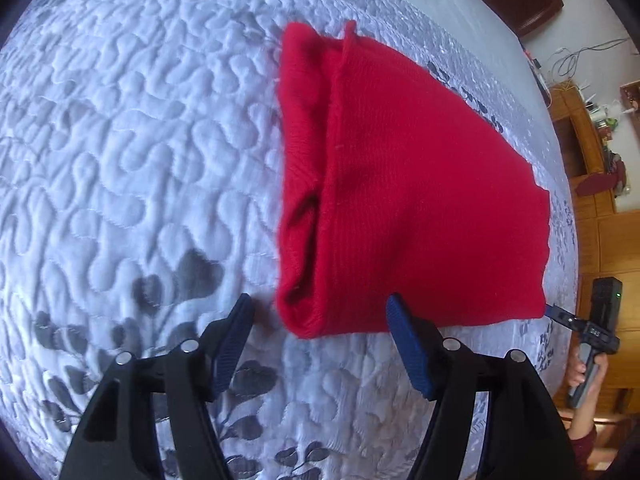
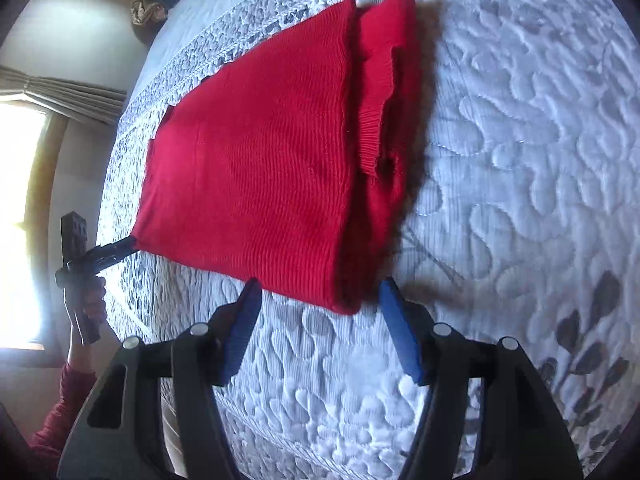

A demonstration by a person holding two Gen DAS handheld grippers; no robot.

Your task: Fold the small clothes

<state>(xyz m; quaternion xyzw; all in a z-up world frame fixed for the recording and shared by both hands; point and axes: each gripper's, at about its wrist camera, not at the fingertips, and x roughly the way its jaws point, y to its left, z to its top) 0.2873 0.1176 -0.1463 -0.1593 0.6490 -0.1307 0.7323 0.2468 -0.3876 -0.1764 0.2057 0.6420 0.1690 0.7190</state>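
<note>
Red knit garment (image 1: pixel 400 200) lies folded flat on quilted bedspread (image 1: pixel 120 140) (ribbed cuff showing), both tools released, holding nothing.

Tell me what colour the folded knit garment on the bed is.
The folded knit garment is solid bright red, with no pattern; it shows best in the right wrist view.

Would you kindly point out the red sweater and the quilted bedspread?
red sweater (image 1: pixel 420 208), left wrist view, middle of top folded layer.
quilted bedspread (image 2: pixel 520 160), right wrist view, bare patch beside sweater.
</note>
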